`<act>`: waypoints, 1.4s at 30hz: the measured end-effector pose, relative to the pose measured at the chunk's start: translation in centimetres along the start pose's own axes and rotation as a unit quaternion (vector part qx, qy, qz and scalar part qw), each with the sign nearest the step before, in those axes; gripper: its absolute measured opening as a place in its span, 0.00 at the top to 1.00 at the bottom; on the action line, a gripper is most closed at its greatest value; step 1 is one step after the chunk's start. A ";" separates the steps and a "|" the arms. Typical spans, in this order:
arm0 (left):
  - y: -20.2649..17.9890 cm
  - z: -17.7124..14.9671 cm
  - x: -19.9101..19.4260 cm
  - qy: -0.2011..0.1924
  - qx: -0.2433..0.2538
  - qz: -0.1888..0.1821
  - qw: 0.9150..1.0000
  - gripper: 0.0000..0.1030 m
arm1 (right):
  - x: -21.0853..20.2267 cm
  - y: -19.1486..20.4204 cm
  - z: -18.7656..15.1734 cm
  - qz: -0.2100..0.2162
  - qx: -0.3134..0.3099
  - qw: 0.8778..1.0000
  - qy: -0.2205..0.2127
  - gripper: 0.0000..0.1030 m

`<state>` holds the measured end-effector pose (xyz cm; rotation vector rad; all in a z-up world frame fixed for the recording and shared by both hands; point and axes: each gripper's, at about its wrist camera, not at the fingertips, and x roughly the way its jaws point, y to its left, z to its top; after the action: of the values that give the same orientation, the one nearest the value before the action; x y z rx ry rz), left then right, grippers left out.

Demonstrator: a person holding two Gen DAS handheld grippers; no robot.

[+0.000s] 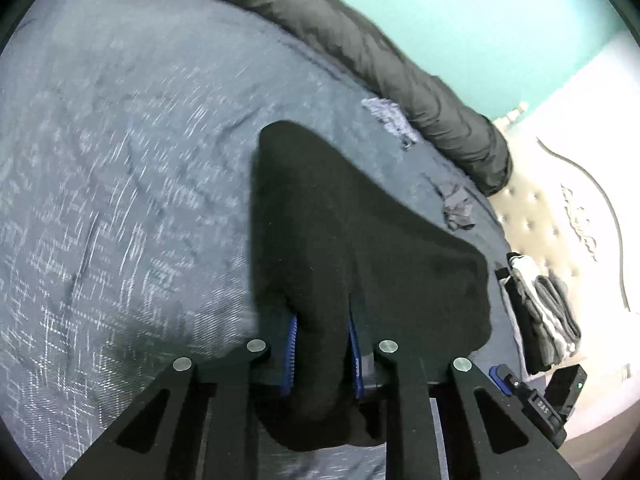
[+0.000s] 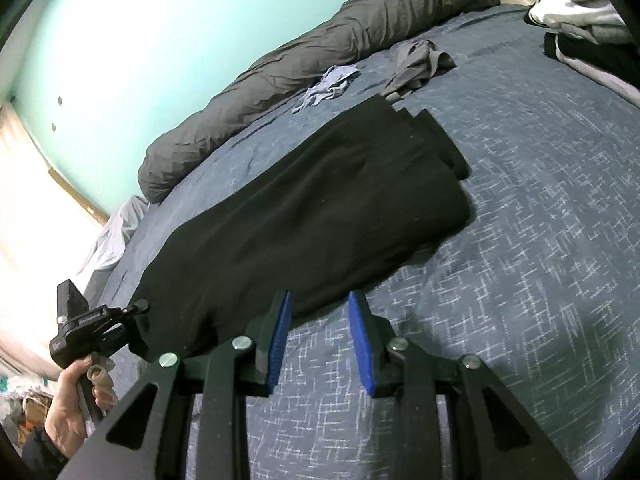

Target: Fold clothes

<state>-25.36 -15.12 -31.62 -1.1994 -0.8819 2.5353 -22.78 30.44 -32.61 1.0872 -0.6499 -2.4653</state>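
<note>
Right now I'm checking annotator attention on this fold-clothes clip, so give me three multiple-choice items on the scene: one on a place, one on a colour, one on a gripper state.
1. Where does the black garment lie?
A. on the blue patterned bedspread
B. on the floor
C. on top of the grey rolled duvet

2. What colour are the gripper pads?
A. red
B. blue
C. white

3. How does the right gripper stand?
A. shut on the garment
B. open, with bedspread between the fingers
C. out of view

Answers:
1 A, the bedspread shows all round the garment.
2 B, both wrist views show blue pads.
3 B, the fingers stand apart with nothing in the gap, while the left gripper has the cloth between its pads.
</note>
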 end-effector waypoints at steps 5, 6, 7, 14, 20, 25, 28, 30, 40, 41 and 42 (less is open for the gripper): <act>-3.0 0.4 -0.8 -0.013 0.012 -0.016 1.000 0.79 | -1.0 -1.6 0.9 0.002 0.021 1.000 -0.008 0.71; -3.9 0.5 -0.7 -0.013 0.014 -0.020 1.000 0.80 | -1.3 -2.0 1.0 0.002 0.027 1.000 -0.010 0.71; -4.8 0.7 -0.6 -0.013 0.015 -0.023 1.000 0.80 | -1.5 -2.3 1.2 0.002 0.032 0.999 -0.012 0.71; -14.1 2.6 1.1 -0.009 0.058 -0.048 0.997 0.80 | -3.7 -4.4 2.0 0.011 0.053 0.998 -0.028 0.71; -24.5 2.5 6.5 0.017 0.133 -0.064 0.989 0.81 | -5.3 -7.2 2.5 0.015 0.084 0.996 -0.036 0.71; -29.4 -2.2 14.6 0.093 0.177 -0.050 0.978 0.81 | -6.2 -9.7 2.9 0.015 0.115 0.992 -0.040 0.71; -29.5 -5.1 18.1 0.128 0.195 -0.016 0.972 0.80 | -6.3 -10.7 3.0 0.014 0.131 0.991 -0.039 0.71; -29.3 -6.1 18.9 0.139 0.201 -0.009 0.970 0.79 | -6.3 -10.9 3.1 0.018 0.135 0.990 -0.036 0.70; -27.1 -2.8 10.1 0.074 0.179 -0.040 0.980 0.54 | -6.0 -10.1 3.2 0.026 0.132 0.990 -0.035 0.65; -26.0 -2.3 9.0 0.062 0.170 -0.036 0.983 0.54 | -6.0 -10.1 3.2 0.026 0.133 0.990 -0.035 0.65; -25.0 -2.0 8.3 0.057 0.164 -0.029 0.984 0.54 | -6.0 -10.0 3.2 0.026 0.133 0.990 -0.036 0.65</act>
<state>-31.02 9.23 -23.06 -1.1773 -0.4421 2.4146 -22.82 42.51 -32.60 1.0630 -1.0394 -2.4311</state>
